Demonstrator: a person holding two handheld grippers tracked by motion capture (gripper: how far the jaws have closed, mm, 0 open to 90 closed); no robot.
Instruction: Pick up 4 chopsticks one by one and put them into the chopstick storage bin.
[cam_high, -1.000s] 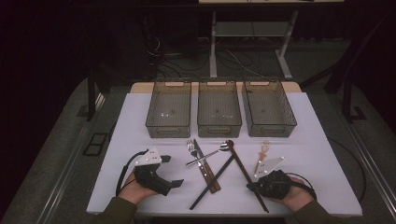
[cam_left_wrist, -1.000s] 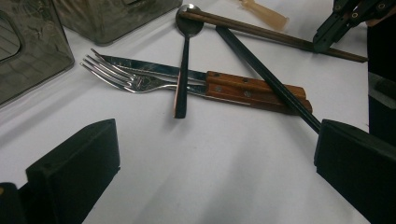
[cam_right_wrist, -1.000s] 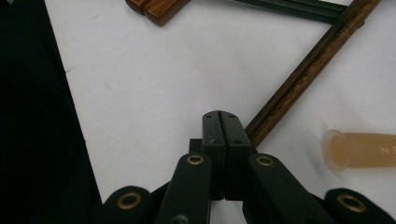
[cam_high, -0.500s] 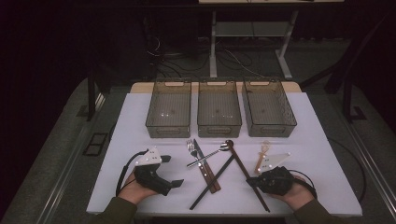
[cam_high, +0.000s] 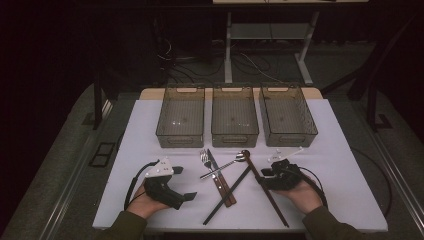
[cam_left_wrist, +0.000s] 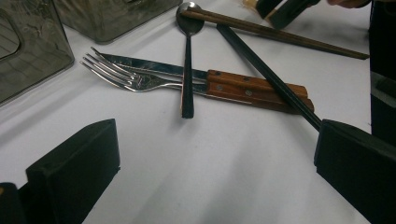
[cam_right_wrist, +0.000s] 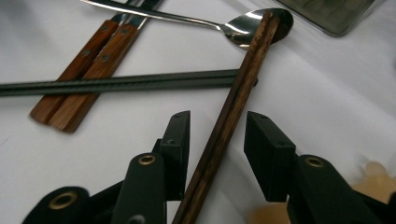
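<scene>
Now my right tool (cam_right_wrist: 217, 140) has just been opening, its jaws straddling the brown wooden chopstick (cam_right_wrist: 233, 105) on the worktop (cam_right_wrist: 327, 93), untouched; I should centre, then close squarely mid-shaft

A white table (cam_high: 340, 150) stands in a dim room, lit brightest on its top. Grey carpeted floor (cam_high: 65, 165) surrounds it. Beyond the table's far edge, a white-legged desk frame (cam_high: 265, 32) rises from darkness, with black cables (cam_high: 250, 62) tangled on the floor beneath.
</scene>
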